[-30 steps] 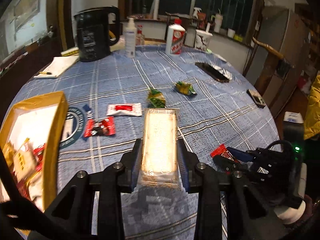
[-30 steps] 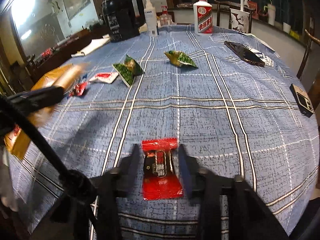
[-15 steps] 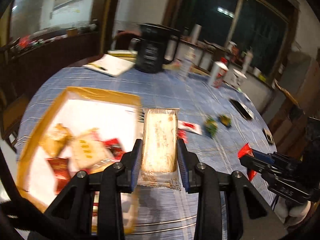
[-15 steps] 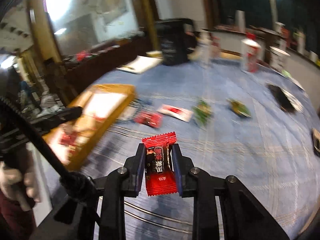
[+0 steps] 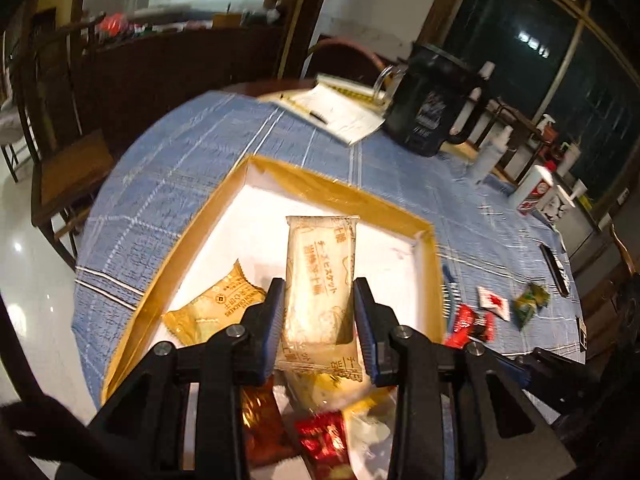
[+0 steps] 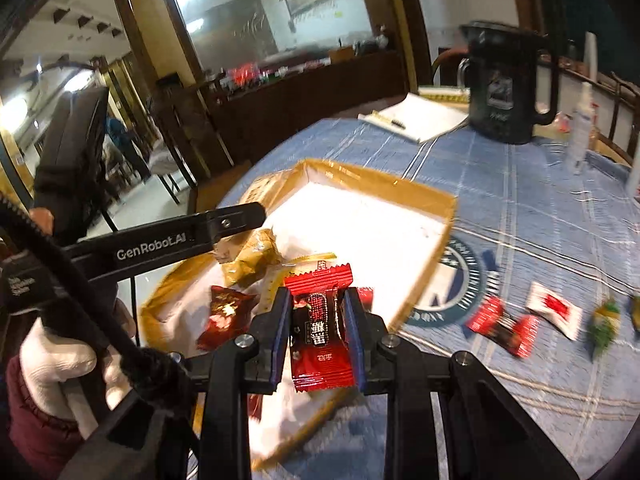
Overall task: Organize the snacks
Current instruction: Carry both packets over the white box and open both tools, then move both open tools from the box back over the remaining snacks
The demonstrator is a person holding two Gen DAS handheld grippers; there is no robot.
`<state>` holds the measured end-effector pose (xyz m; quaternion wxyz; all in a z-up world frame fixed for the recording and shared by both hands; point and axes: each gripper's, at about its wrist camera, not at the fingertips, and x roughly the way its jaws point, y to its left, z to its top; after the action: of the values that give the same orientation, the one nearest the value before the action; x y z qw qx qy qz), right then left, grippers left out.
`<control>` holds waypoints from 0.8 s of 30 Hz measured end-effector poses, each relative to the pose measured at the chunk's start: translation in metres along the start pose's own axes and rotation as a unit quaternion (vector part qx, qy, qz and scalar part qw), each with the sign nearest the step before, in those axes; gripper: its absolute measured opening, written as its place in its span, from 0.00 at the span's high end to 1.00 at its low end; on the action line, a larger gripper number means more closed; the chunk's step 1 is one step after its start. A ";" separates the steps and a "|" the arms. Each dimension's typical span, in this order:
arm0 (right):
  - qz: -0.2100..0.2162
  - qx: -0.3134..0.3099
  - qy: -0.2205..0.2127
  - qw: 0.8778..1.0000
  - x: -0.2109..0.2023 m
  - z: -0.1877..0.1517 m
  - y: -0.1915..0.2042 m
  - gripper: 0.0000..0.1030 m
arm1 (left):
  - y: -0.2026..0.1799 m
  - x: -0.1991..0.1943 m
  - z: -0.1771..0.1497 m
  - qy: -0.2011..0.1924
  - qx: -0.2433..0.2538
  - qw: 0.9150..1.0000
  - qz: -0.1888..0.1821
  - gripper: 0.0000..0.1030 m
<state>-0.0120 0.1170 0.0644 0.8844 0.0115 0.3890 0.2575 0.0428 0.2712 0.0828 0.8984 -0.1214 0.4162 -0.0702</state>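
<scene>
Left tool [image 5: 320, 312] clamped on a pale biscuit pack [image 5: 320, 280], held lengthwise between the fingers, over the box [image 5: 332, 192]. Box: gold rim, white floor, on the blue checked tabletop [image 5: 180, 168]. Inside, at 9 o'clock from the pack, a gold sachet [image 5: 216, 308]; at 6 o'clock, dark red wrappers [image 5: 324, 440], partly hidden by the tool.

Right tool [image 6: 318, 320] clamped on a red candy [image 6: 320, 320], above the near edge of the box [image 6: 380, 188]. A dark red packet [image 6: 226, 316] lies in the box at 9 o'clock from the candy.

On the tabletop at 3 o'clock from the box: a red-black wrapper [image 6: 504, 328], a white-red sachet [image 6: 554, 314], a green pack [image 6: 604, 324]. At 1 o'clock, well apart: black jug [image 6: 506, 88], notepad [image 6: 416, 120].
</scene>
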 end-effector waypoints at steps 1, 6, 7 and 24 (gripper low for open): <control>-0.004 -0.003 0.004 1.000 0.010 0.002 0.000 0.75 | 0.003 0.006 0.000 0.005 -0.001 1.000 0.001 0.65; -0.018 -0.001 0.027 0.999 0.046 0.010 -0.007 0.75 | 0.011 0.029 0.003 0.028 -0.010 1.000 -0.006 0.65; -0.017 0.000 0.031 0.999 0.051 0.010 -0.009 0.75 | 0.011 0.031 0.003 0.030 -0.009 1.000 -0.005 0.65; -0.021 0.025 -0.061 0.998 -0.034 -0.040 -0.011 0.68 | -0.012 -0.076 -0.059 -0.082 -0.010 0.996 0.027 0.21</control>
<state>-0.0544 0.0840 0.0572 0.9112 0.0411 0.3409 0.2275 -0.0513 0.2671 0.1045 0.9297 -0.1246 0.3452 -0.0314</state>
